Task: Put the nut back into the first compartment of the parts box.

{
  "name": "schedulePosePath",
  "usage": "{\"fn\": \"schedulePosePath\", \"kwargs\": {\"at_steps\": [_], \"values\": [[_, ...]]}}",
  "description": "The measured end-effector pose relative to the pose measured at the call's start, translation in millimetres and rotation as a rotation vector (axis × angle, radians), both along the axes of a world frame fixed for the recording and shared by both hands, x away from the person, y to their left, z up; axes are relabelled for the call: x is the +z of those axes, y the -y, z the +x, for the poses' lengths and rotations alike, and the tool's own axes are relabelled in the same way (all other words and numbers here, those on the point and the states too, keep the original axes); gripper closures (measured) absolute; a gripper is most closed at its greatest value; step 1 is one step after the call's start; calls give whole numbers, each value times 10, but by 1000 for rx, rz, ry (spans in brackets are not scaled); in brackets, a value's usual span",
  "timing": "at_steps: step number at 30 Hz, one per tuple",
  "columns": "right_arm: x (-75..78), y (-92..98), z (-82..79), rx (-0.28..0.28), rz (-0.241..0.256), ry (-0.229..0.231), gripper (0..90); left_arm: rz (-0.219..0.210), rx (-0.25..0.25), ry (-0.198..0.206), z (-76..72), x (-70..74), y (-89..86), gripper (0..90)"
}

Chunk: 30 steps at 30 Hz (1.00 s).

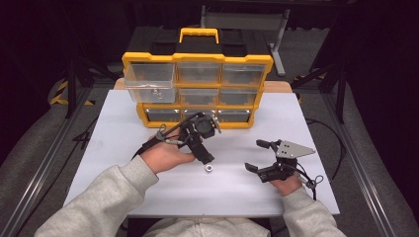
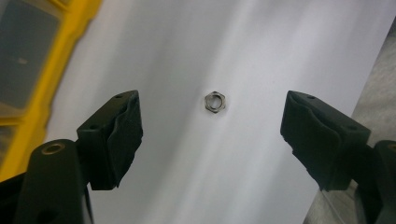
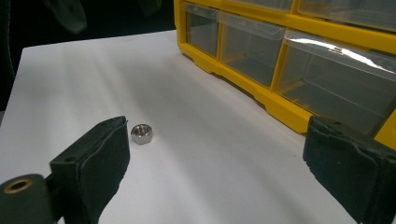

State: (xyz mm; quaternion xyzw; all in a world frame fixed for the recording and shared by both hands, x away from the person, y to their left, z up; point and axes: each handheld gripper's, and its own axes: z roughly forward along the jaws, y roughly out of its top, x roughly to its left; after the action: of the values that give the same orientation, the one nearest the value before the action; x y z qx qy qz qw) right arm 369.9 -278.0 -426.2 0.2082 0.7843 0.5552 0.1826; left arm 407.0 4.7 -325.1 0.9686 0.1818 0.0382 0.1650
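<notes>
Hex nut [image 1: 209, 168] lies flat on the white surface [image 1: 123, 148], in front of the yellow organizer [image 1: 197, 89] and apart from it, untouched by either tool. I have my left gripper [image 1: 210, 159] hanging right over the nut, tilted down toward it; in the left gripper view the nut [image 2: 215, 101] sits between the two black jaws, which stand wide with clear surface on both sides of it. My right gripper [image 1: 253, 155] rests to the right of the nut, well apart from it, its jaws also spread wide and holding nothing; from its own camera I see the nut [image 3: 141, 133] just beyond one pad, with the organizer's lower drawers behind. On the organizer, the top-left clear drawer [image 1: 149, 82] is pulled out toward me, and something small and metallic lies inside it, though I cannot tell what. As I judge it, the drawer stands ready and the approach is made, but the pick itself is not yet done: I have to lower, close on the nut, lift it and carry it to the open drawer.
</notes>
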Motion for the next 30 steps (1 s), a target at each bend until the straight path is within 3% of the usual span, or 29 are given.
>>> {"fn": "schedulePosePath", "kwargs": {"at_steps": [8,14,19,24,27,30], "values": [[-3,1,3,2,2,0,79,74,-34,-18,-1,-394,158,215],[-2,0,1,4,-2,-1,79,100,-48,-29,30,-630,240,247],[-3,0,3,5,-2,-1,79,143,-44,-17,43,-788,291,249],[-3,0,2,6,-3,-1,79,154,-48,-13,67,-864,312,263],[-3,0,3,6,-3,-1,79,160,-48,-17,57,-909,329,320],[-2,1,2,6,-2,-1,79,158,-47,-15,60,-947,338,476]]}}
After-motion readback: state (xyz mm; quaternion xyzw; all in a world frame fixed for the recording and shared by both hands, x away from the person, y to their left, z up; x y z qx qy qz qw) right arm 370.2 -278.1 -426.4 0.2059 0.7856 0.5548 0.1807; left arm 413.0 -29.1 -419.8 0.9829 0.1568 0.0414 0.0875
